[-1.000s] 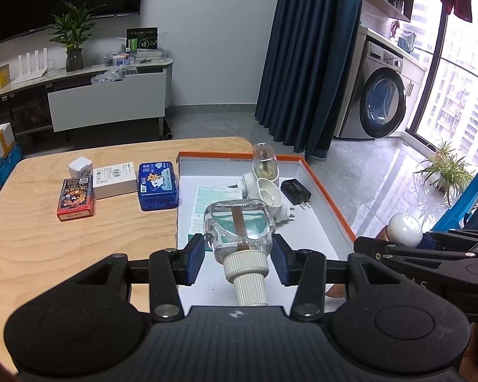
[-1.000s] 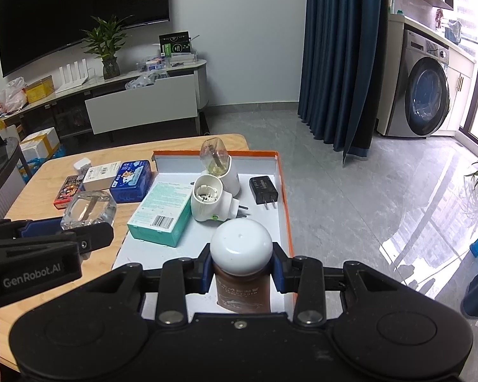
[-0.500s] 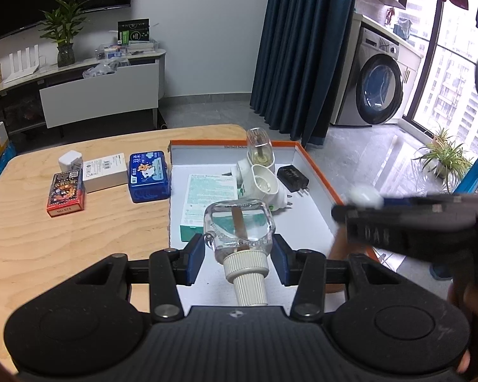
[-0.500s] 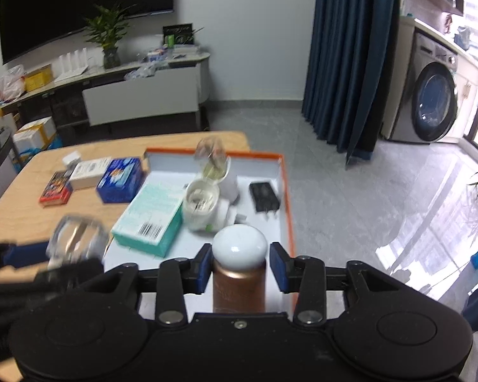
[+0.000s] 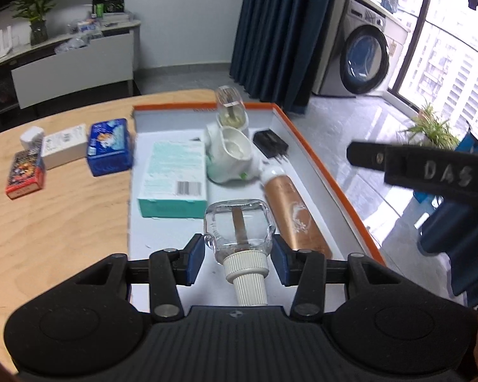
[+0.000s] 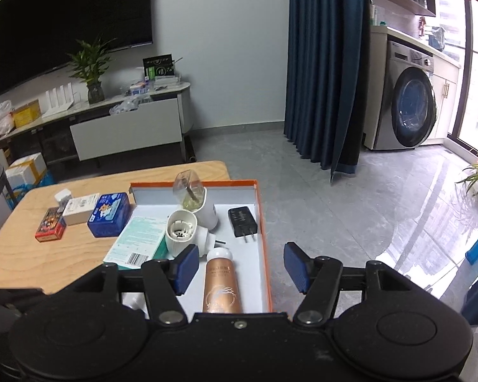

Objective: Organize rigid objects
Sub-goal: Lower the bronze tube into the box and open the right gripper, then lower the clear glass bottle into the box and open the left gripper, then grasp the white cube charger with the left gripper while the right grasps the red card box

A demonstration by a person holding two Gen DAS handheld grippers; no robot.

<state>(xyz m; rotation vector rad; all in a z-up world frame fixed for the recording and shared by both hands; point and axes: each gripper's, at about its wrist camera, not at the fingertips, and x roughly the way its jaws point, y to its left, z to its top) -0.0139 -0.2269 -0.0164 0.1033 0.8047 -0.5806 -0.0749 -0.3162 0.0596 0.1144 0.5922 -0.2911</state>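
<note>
My left gripper (image 5: pixel 238 259) is shut on a clear glass refill bottle (image 5: pixel 239 226) with a white ribbed cap, held just above the near end of the orange-rimmed white tray (image 5: pixel 331 184). A copper bottle (image 5: pixel 293 213) with a white cap lies flat in the tray on the right side; it also shows in the right wrist view (image 6: pixel 221 283). My right gripper (image 6: pixel 241 265) is open and empty, raised above the copper bottle. The right gripper's body shows in the left wrist view at the right (image 5: pixel 423 172).
In the tray lie a teal box (image 5: pixel 175 178), two white plug-in diffusers (image 5: pixel 232 152) and a black charger (image 6: pixel 242 221). On the wooden table (image 5: pixel 57 222) left of the tray sit a blue tin (image 5: pixel 110 146), a white box (image 5: pixel 65 148) and a red card box (image 5: pixel 25 175).
My right gripper has opened and let go of the copper bottle, which now lies in the tray, and has drawn back upward. My left gripper has moved closer over the tray with the glass bottle.
</note>
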